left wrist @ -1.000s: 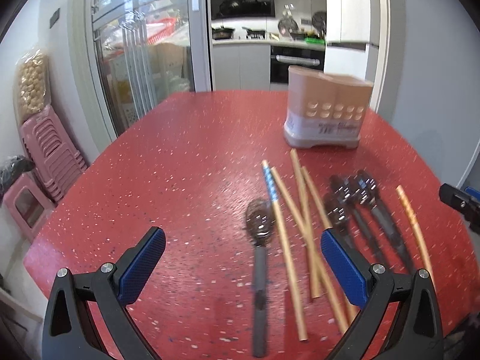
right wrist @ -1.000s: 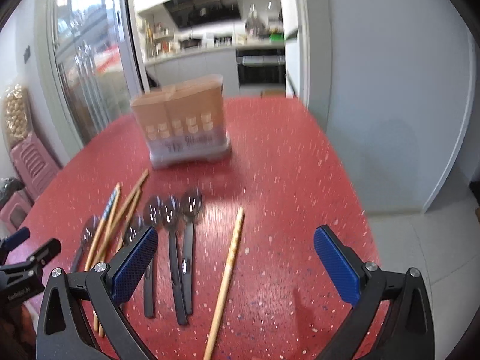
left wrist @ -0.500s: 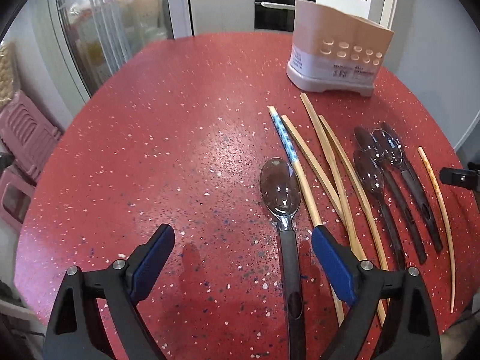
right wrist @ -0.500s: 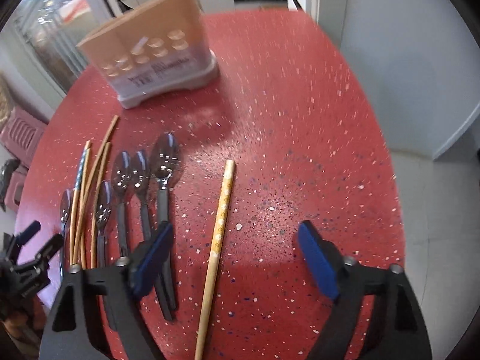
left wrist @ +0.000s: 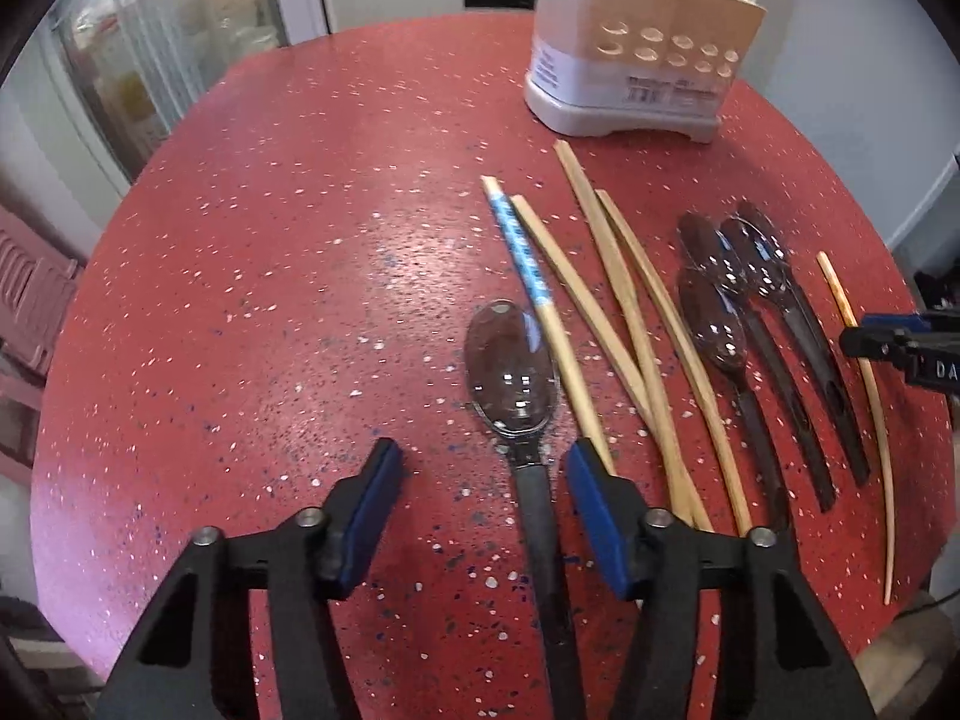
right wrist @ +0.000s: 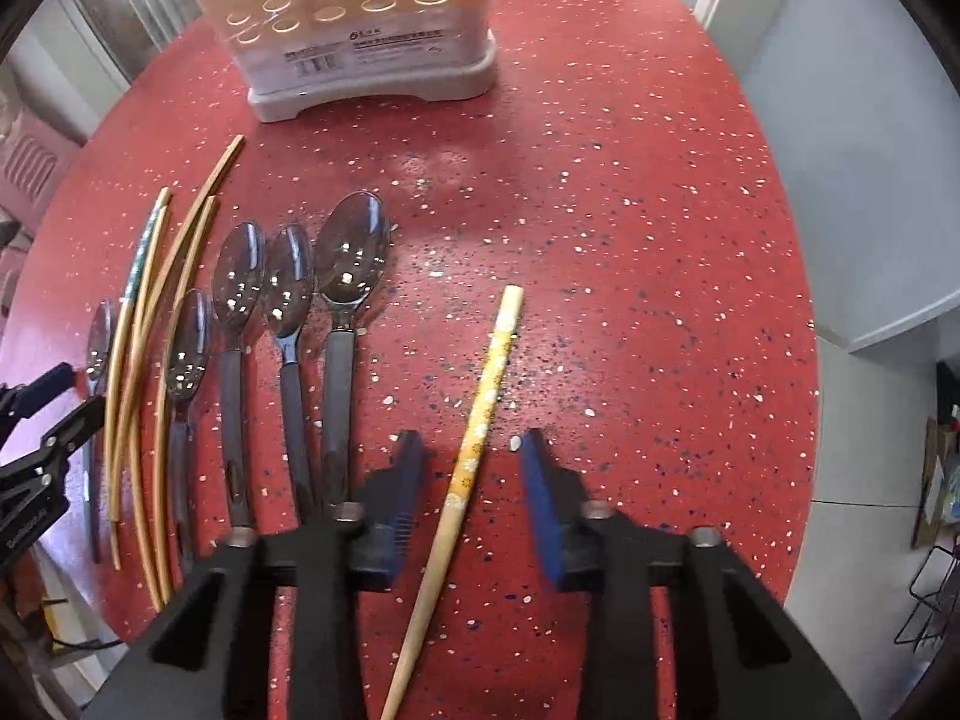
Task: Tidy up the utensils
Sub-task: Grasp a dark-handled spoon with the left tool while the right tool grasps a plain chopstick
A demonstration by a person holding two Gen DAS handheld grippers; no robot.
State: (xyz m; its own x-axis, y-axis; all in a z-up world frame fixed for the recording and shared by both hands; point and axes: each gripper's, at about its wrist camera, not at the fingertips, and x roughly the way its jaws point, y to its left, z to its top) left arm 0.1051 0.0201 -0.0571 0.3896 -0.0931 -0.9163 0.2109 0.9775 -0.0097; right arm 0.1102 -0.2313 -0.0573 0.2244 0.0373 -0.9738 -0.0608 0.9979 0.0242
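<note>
Both pairs of jaws are closing, neither pinching yet: the left gripper (left wrist: 480,516) straddles a spoon (left wrist: 516,384) handle, the right gripper (right wrist: 471,486) a lone chopstick (right wrist: 474,438), both flat on the table (right wrist: 630,240). Chopsticks (left wrist: 624,324) lie just beside the left gripper's right pad, so it could catch one. Thin sticks may roll or pivot out of a pinch. Farther back stands the holder (right wrist: 360,42).
</note>
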